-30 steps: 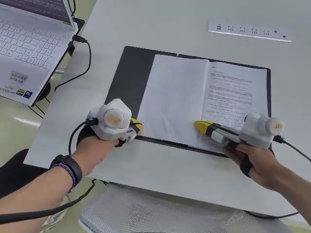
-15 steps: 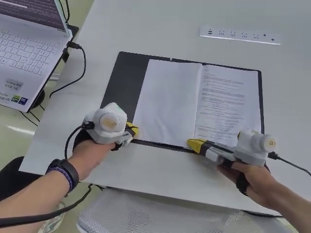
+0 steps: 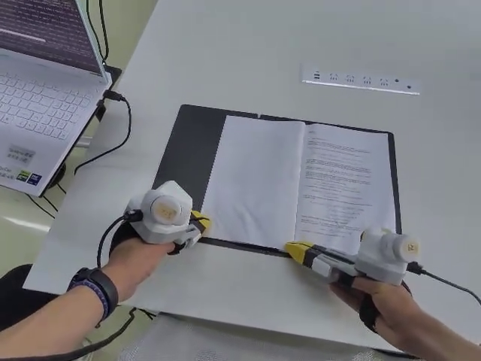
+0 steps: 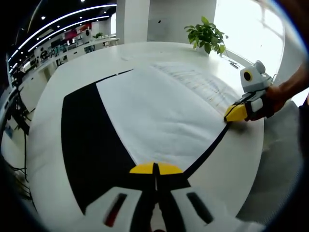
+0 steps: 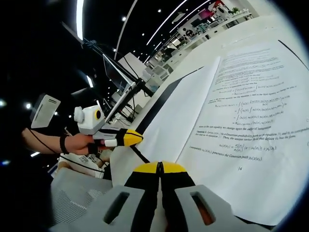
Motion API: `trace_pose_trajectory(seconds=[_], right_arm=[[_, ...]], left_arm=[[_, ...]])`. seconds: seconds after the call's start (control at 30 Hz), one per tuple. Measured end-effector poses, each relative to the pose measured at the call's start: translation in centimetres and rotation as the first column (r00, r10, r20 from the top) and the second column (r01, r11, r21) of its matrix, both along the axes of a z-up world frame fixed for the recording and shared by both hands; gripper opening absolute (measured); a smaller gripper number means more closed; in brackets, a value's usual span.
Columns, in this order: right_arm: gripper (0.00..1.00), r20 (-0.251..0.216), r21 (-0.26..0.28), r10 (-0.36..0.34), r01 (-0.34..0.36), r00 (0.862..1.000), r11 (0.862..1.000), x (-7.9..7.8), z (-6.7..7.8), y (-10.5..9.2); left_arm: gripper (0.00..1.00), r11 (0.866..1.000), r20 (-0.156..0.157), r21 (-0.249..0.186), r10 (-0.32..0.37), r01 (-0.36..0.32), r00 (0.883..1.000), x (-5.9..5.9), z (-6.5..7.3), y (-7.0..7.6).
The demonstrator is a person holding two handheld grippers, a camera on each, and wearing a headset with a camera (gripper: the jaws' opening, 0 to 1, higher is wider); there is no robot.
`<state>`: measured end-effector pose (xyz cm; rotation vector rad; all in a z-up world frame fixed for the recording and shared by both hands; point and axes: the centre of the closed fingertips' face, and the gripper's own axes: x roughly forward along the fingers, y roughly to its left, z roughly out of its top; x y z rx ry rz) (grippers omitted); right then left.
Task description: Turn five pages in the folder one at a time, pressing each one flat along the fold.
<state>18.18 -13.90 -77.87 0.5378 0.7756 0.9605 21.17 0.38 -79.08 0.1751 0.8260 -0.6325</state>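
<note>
1. Printed page (image 5: 256,96), right gripper view: page no. "14" reads clearly, centred at the foot under the last line.
2. Same page, body: typeset paras. plus display formulas w/ brackets. Words too small and warped to read for sure.
3. Head view, same page on the right half of the folder (image 3: 192,150): grey lines of print, illegible.
4. Laptop (image 3: 45,105), upper left of the surface: screen (image 3: 41,30) shows rows of text, can't be read. Key legends too small.
5. Stickers (image 3: 24,177) on the laptop's palm rest: small coloured logos, lettering not legible.
6. Power strip (image 3: 359,79): tiny marks by the sockets, unreadable.
</note>
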Motion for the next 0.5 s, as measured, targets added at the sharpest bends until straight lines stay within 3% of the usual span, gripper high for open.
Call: trace_pose_trajectory(seconds=[0.17, 0.3, 0.5], right_arm=[[0.00, -0.021, -0.014, -0.003, 0.003, 1.000, 1.000, 0.0, 0.0, 0.0], [0.00, -0.021, -0.025, -0.004, 0.003, 1.000, 1.000, -0.2, 0.3, 0.0], [0.04, 0.014, -0.020, -0.010, 0.010, 1.000, 1.000, 0.0, 1.7, -0.3]], left_arm=[[0.00, 1.000, 0.003, 0.020, 0.008, -0.008, 1.000, 0.0, 0.0, 0.0], [0.01, 1.000, -0.015, 0.011, 0.020, -0.020, 1.000, 0.0, 0.0, -0.1], [0.11, 1.000, -0.034, 0.005, 0.024, -0.024, 0.999, -0.6, 0.4, -0.5]])
